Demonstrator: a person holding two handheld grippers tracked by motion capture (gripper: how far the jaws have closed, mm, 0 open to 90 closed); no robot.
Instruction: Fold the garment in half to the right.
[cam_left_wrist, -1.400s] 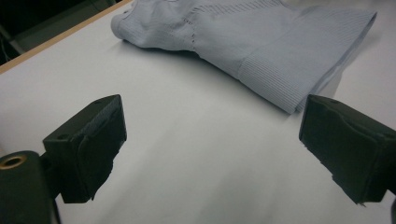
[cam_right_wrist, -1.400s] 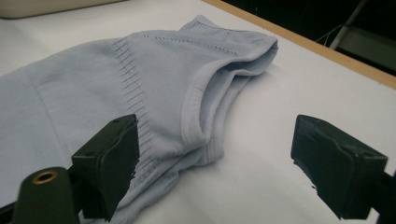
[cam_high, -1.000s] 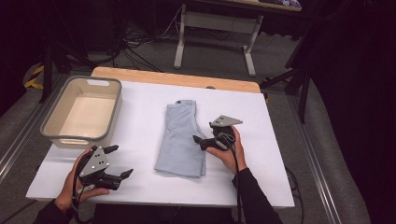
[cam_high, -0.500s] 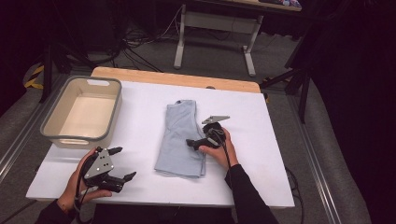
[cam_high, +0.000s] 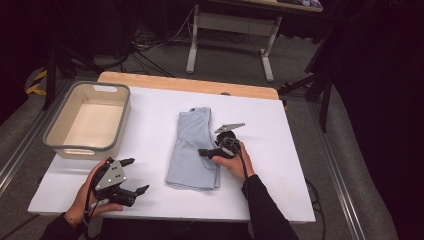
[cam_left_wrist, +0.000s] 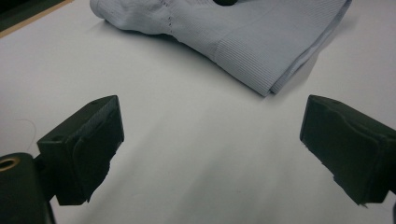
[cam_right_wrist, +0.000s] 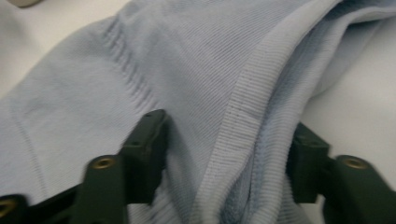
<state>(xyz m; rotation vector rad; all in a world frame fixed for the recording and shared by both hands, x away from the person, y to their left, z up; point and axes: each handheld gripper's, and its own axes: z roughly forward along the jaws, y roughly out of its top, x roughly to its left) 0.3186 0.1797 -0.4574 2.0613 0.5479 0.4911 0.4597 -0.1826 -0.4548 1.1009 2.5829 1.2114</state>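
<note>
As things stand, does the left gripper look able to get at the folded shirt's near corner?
Probably yes. The left gripper sits with its fingers open and apart from the folded shirt; bare white table lies between them. The right gripper works the shirt's other edge, away from that corner.

My right gripper (cam_high: 207, 151) sits on the folded light-blue garment (cam_high: 192, 150), its jaws just closing over the cloth's right edge. My left gripper (cam_high: 131, 175) rests well off to that garment's left, jaws spread, with the beige bin (cam_high: 60, 136) beyond it.
</note>
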